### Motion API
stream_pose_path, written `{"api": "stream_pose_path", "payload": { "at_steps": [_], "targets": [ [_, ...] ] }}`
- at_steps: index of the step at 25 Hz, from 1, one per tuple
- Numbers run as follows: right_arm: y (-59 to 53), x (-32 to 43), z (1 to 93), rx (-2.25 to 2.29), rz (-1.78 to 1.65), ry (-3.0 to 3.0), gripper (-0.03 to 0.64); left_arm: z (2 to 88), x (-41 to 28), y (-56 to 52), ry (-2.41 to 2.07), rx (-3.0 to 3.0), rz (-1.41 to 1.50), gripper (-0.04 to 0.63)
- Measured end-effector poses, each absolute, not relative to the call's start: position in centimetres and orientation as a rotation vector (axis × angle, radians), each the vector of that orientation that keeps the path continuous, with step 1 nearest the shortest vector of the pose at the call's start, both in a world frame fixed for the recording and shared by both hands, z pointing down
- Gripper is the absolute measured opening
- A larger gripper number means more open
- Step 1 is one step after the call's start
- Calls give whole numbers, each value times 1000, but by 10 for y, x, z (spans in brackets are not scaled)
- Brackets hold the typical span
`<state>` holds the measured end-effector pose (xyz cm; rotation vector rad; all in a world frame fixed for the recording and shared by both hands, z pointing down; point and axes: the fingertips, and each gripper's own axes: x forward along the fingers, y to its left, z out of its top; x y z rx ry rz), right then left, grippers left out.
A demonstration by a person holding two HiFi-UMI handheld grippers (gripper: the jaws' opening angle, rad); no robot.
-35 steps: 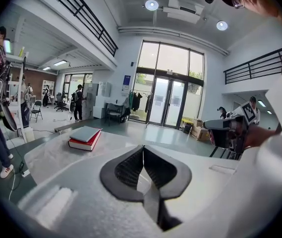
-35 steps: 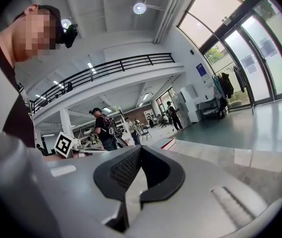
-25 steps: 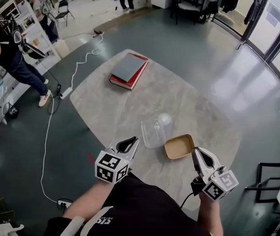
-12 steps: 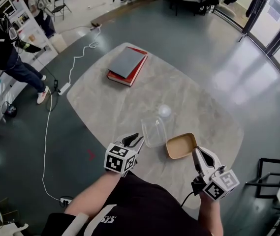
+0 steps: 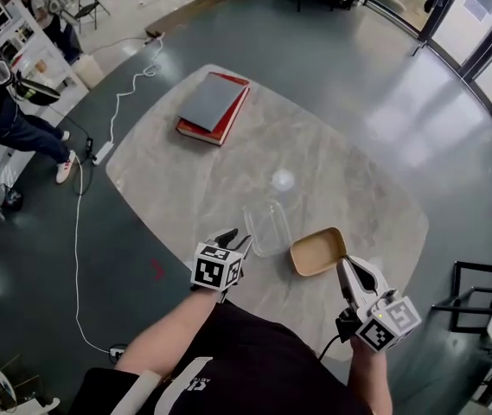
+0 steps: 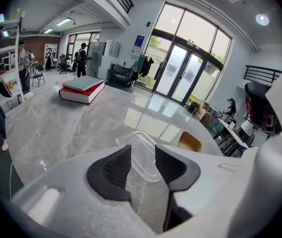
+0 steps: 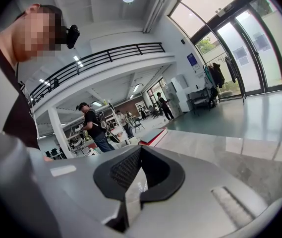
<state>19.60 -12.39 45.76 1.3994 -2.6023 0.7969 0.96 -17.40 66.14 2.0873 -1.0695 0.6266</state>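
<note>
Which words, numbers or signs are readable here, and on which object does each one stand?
None reads clearly.
White print on the person's black shirt: upside down, blurred.
Blue sign beside the glass doors: too small.
Left gripper and right gripper cubes: square markers, no letters.

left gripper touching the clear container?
Cannot tell. In the left gripper view the near rim of the clear container shows between the open jaws of the left gripper, but they cover its sides; the head view shows no plain gap.
</note>
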Motion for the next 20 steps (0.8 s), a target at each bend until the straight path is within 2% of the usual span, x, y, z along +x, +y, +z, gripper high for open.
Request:
{"api": "stream_pose_path", "payload": {
  "at_steps": [7, 20],
  "targets": [
    [-121, 199, 463, 1433, 833, -2554, 2, 690, 18, -181, -1048, 2008, 682, 229],
    [-126, 204, 471, 1439, 852, -2498, 2, 744, 21, -190, -1095, 1893, 749, 235]
  ]
}}
